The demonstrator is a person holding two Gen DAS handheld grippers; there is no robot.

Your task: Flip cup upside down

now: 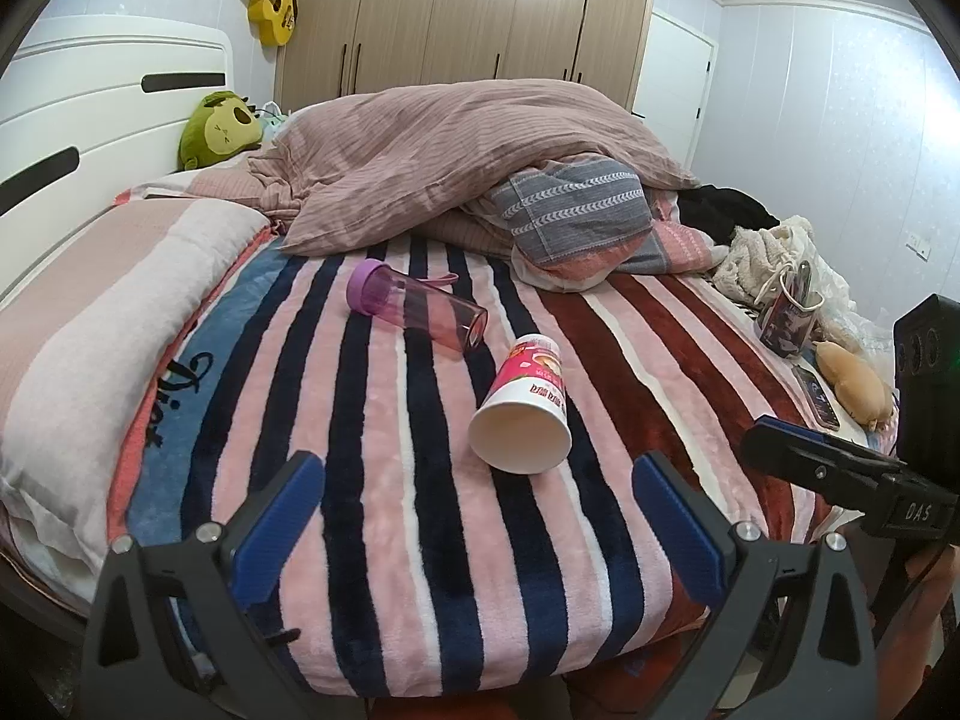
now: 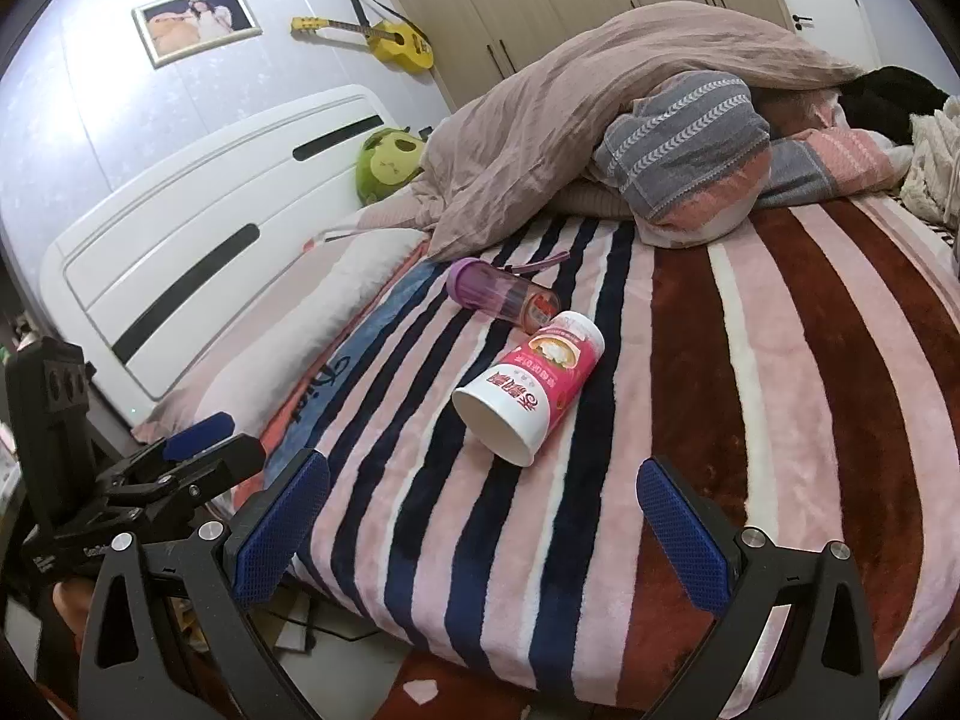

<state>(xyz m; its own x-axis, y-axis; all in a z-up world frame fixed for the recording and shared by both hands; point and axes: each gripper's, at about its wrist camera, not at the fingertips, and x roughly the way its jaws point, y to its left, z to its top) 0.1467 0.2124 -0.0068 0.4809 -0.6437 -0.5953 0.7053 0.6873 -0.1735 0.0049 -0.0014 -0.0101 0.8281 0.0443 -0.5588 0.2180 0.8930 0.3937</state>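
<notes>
A pink and white paper cup [image 1: 523,405] lies on its side on the striped blanket [image 1: 384,510], its open mouth facing me. It also shows in the right wrist view [image 2: 531,387]. My left gripper [image 1: 477,498] is open and empty, hovering just short of the cup's mouth. My right gripper [image 2: 483,504] is open and empty, near the bed's front edge below the cup. The right gripper also shows at the right of the left wrist view [image 1: 840,468]; the left gripper shows at the left of the right wrist view [image 2: 180,456].
A purple transparent bottle [image 1: 414,309] lies on its side just beyond the cup. A heaped duvet [image 1: 456,156] and pillows fill the back of the bed. A mug [image 1: 789,312], phone [image 1: 817,396] and clothes lie at the right. White headboard [image 1: 90,120] at left.
</notes>
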